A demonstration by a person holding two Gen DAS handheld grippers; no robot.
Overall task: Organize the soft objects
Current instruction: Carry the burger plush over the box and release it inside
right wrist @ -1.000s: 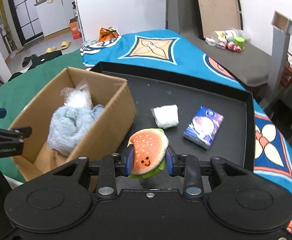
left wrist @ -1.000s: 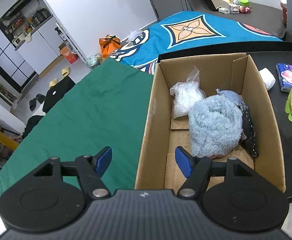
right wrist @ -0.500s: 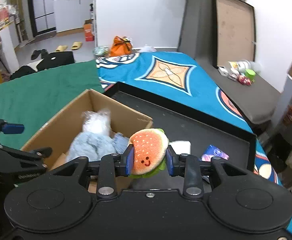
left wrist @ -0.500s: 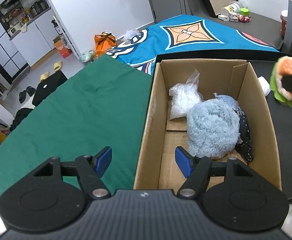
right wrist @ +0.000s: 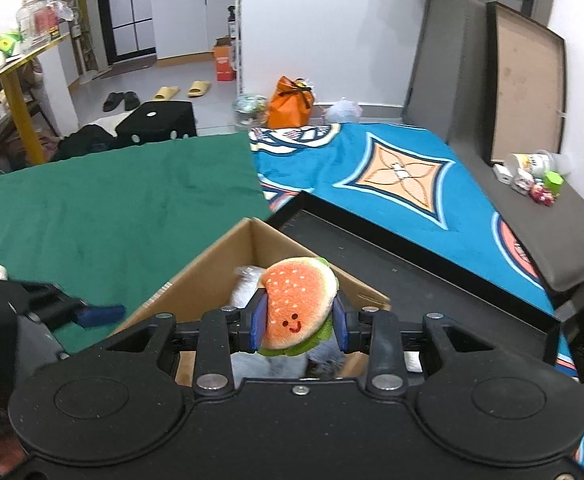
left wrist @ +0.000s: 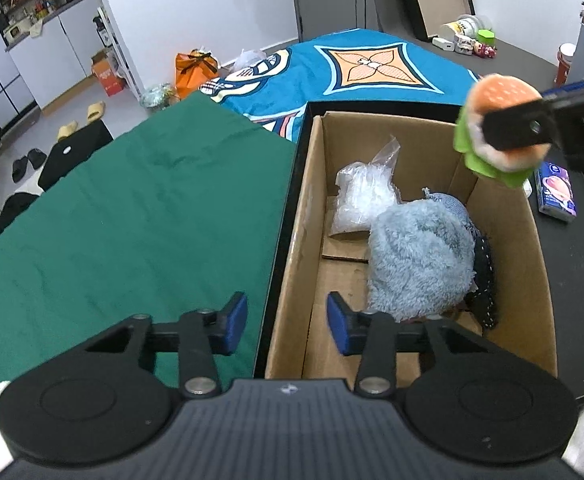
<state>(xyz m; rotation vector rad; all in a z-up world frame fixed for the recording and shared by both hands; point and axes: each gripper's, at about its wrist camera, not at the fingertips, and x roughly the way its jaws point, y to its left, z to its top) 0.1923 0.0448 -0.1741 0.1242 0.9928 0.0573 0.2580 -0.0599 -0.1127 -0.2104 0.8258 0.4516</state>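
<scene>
Cardboard box (left wrist: 532, 240), brown and open-topped, stands inside a shallow black tray (right wrist: 432, 256) beside a green cloth (left wrist: 132, 220). It holds a fluffy grey-blue plush (left wrist: 420, 256), a clear plastic bag of white material (left wrist: 362, 196) at the far end, and a dark dotted fabric item (left wrist: 484, 276) wedged against the right wall. On the tray floor outside the box lies a blue printed packet (left wrist: 556, 194); its print is too small to read.

Right tongs (right wrist: 299, 322): closed on a burger plush (right wrist: 298, 308) with an orange bun, a green lettuce edge and a stitched smiling face. From the left wrist camera the toy hangs in the air above the box's far right corner.

Left tongs (left wrist: 287, 322): jaws closing with nothing gripped; the box's near left wall and the tray rim lie below the gap between the blue pads (left wrist: 236, 320).
</scene>
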